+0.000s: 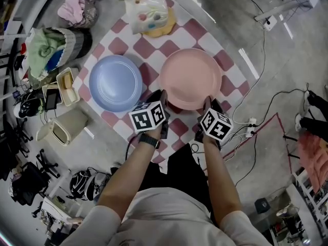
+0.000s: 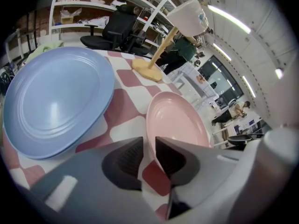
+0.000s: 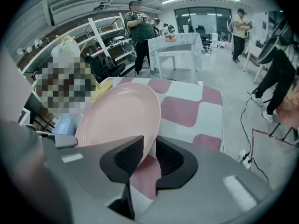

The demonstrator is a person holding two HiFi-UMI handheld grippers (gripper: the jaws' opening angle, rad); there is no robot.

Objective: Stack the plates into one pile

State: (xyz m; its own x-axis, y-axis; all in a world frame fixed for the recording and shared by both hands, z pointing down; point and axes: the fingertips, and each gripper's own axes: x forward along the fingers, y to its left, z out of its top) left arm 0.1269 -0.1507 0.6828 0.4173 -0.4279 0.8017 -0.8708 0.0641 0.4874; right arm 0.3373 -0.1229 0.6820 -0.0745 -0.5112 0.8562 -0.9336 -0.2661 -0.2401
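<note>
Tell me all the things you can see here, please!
Round pink plate: one, pink, on the cloth, nearest the person.
Round blue plate: one, pale blue, on the cloth, left of it.
Checked cloth: one, pink and white, spread on the floor.
White plastic bag: one, white, at the cloth's far edge.
Cream container: one, cream, on the floor left of the cloth.
Left gripper: one, grey, fingers open astride the pink plate's near rim.
Right gripper: one, grey, fingers open astride that rim.

No text, label, brand, number or sign can be read anywhere in these views.
</note>
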